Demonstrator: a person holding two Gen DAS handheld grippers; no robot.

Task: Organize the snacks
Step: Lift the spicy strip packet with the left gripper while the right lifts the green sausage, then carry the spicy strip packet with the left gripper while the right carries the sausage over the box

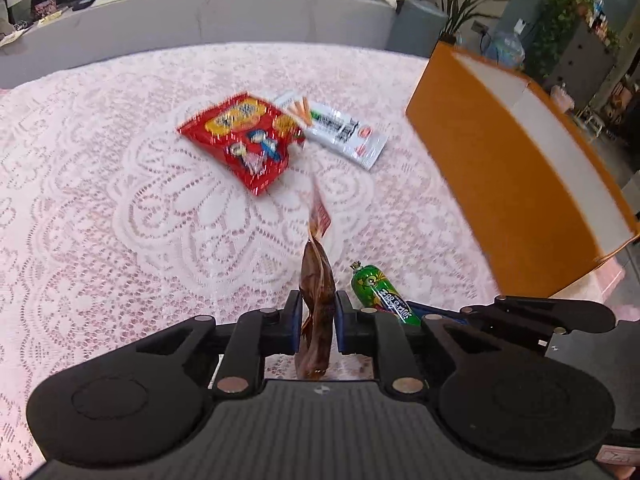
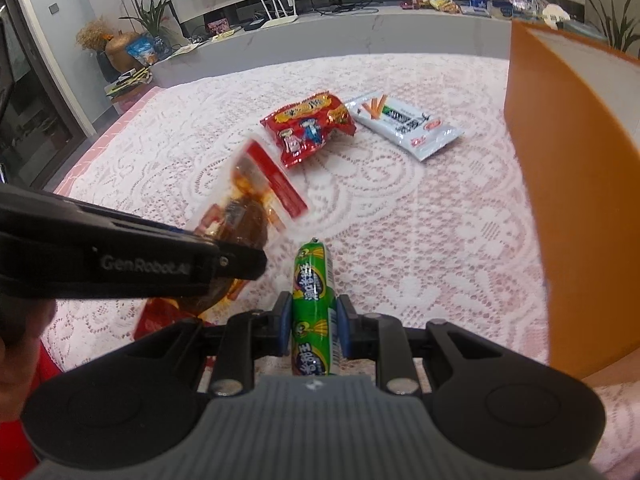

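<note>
My left gripper is shut on a clear pouch of brown braised meat with a red label, held above the table; it also shows in the right wrist view. My right gripper is shut on a green sausage, which also shows in the left wrist view. A red snack bag and a white snack packet lie flat mid-table. An orange box stands at the right.
A pink lace tablecloth covers the table. A grey counter behind holds routers and more snacks. Plants stand at the back. The left gripper's body crosses the right wrist view at lower left.
</note>
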